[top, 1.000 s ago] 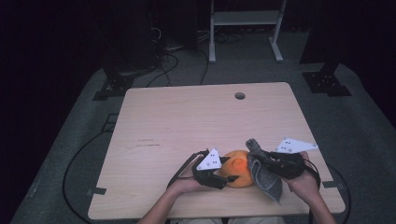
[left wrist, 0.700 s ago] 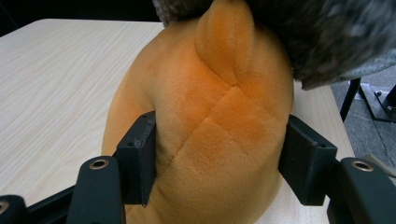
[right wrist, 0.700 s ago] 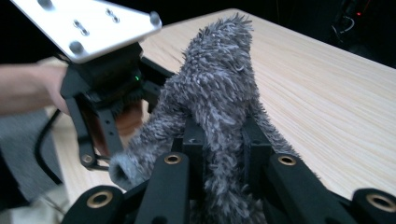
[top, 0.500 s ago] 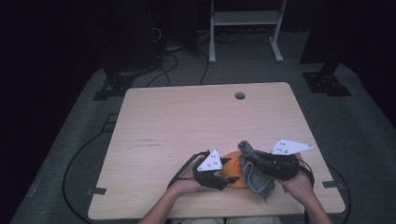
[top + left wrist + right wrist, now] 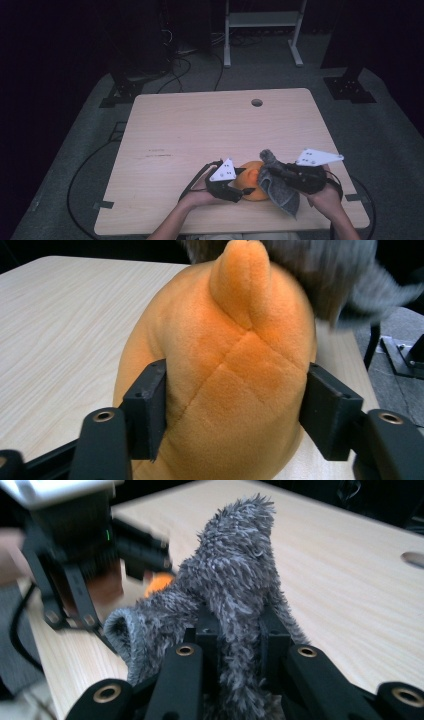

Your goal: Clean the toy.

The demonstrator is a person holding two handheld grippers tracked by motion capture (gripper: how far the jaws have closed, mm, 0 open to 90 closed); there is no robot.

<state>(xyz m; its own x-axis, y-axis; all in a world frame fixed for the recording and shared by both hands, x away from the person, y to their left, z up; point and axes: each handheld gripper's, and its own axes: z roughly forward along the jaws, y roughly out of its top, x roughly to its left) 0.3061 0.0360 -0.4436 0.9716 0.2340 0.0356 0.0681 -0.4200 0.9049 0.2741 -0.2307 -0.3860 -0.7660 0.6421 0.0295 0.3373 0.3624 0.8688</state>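
An orange plush toy (image 5: 253, 184) lies near the table's front edge. My left gripper (image 5: 245, 183) reaches it from the left. In the left gripper view the two pads (image 5: 147, 405) sit against the sides of the plush (image 5: 235, 360); the jaws have just been opening, with the toy still between them and touched on both sides. My right gripper (image 5: 274, 173) is shut on a grey fuzzy cloth (image 5: 281, 192), which hangs against the plush's right side. In the right gripper view the cloth (image 5: 235, 575) rises from the right gripper (image 5: 239, 635), with the left gripper (image 5: 75, 555) beyond it.
The light wooden table (image 5: 200, 130) has a round cable hole (image 5: 256, 102) at the back. Cables (image 5: 85, 165) run over the grey floor on the left. A white stand (image 5: 260, 35) and dark equipment feet (image 5: 347, 87) are behind the table.
My right gripper has carried the grey cloth a little leftward, up against the orange plush. The left hand has stayed where it was.
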